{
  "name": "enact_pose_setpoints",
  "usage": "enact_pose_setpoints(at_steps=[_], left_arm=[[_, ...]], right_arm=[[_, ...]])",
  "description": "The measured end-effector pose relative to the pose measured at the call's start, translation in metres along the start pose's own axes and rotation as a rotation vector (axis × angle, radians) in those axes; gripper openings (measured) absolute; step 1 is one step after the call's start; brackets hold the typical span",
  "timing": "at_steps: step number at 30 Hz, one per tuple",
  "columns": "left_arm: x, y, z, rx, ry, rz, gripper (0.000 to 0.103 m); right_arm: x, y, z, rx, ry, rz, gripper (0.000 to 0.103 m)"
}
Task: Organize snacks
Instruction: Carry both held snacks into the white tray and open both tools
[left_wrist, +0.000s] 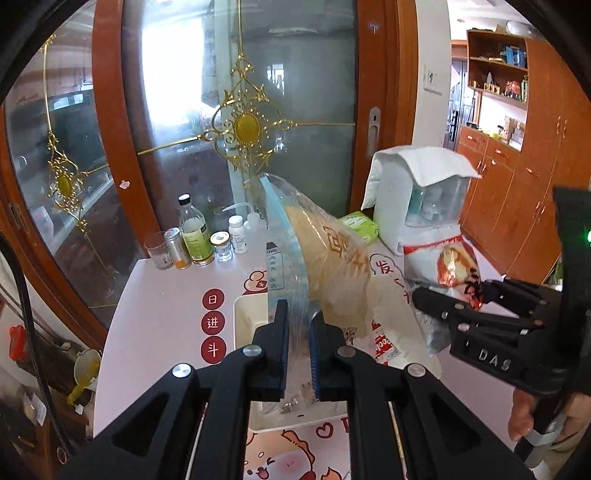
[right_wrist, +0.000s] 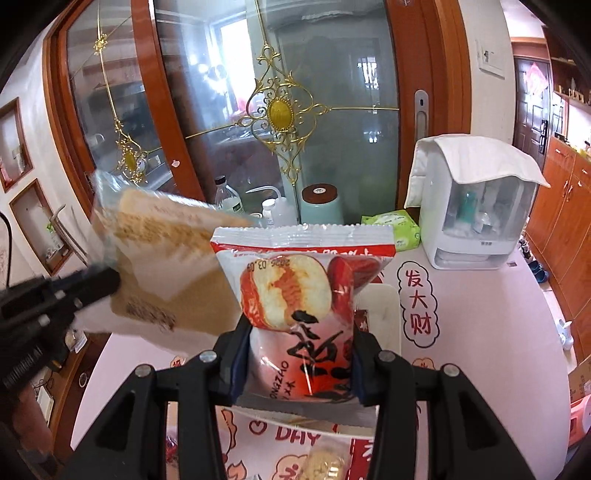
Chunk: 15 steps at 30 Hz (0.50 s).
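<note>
- a pink tabletop (left_wrist: 162, 288) printed with red characters and cartoons stands before a wood-framed glass door (left_wrist: 295, 110) with gold scrollwork; wooden cabinets (left_wrist: 517, 177) line the far wall.
- a white countertop appliance (right_wrist: 476, 214) draped with a cloth sits at the table's back, well apart from both raised packets and, it seems, out of their path.
- the clear bag of pale wafers (left_wrist: 325, 258) is held above the table, its lower edge clamped between the fingers of the left gripper (left_wrist: 298, 325); it looks light and crinkly, its contents likely brittle, so a hold on the flat sealed edge rather than over the wafers seems safest.
- the red-and-white snack packet (right_wrist: 295, 295) stands upright in the air, the right gripper (right_wrist: 295, 354) closed on its lower half; puffed and slick-looking, it could slip or crush if squeezed hard.
- a white tray (left_wrist: 247, 321) lies on the table below the left gripper, the likely landing spot.
- a green tissue pack (right_wrist: 395, 229) rests beside the appliance.
- a cluster of bottles and jars (left_wrist: 199, 240) and a drinking glass (left_wrist: 159, 251) crowd the far left edge, near enough to be knocked by a wide swing.
- a small round wrapped snack (right_wrist: 325, 461) remains on the table near the right gripper.
</note>
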<state>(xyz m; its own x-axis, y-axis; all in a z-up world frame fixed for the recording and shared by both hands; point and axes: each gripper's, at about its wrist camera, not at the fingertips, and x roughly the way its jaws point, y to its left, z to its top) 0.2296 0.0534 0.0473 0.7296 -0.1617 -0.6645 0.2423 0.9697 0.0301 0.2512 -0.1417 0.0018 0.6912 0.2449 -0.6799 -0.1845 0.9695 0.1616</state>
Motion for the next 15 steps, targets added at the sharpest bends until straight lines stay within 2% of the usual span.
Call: enact_pose_setpoints(at_steps=[1, 2, 3, 4, 5, 7, 9, 15], left_arm=[[0.006, -0.002, -0.001, 0.011, 0.008, 0.007, 0.020], [0.010, -0.004, -0.003, 0.023, 0.016, 0.020, 0.042], [0.015, -0.006, -0.005, 0.034, 0.022, 0.043, 0.058], [0.019, -0.007, -0.008, 0.041, 0.016, 0.076, 0.090], [0.020, -0.008, -0.010, 0.042, 0.004, 0.091, 0.100], [0.019, -0.009, -0.017, 0.049, -0.032, 0.116, 0.100], [0.021, -0.007, -0.020, 0.042, -0.016, 0.119, 0.101], [0.027, 0.013, -0.035, -0.071, 0.037, 0.122, 0.101]], right_arm=[[0.005, -0.003, 0.004, 0.013, 0.008, -0.005, 0.046], [0.009, -0.005, 0.005, 0.022, 0.012, -0.008, 0.048], [0.013, -0.008, 0.006, 0.031, 0.018, -0.012, 0.051], [0.018, -0.012, 0.007, 0.044, 0.027, -0.025, 0.056], [0.020, -0.015, 0.006, 0.053, 0.030, -0.030, 0.060], [0.022, -0.019, 0.001, 0.071, 0.041, -0.027, 0.062], [0.024, -0.023, -0.006, 0.073, 0.054, -0.017, 0.064], [0.032, -0.028, -0.028, 0.057, 0.105, -0.009, 0.064]])
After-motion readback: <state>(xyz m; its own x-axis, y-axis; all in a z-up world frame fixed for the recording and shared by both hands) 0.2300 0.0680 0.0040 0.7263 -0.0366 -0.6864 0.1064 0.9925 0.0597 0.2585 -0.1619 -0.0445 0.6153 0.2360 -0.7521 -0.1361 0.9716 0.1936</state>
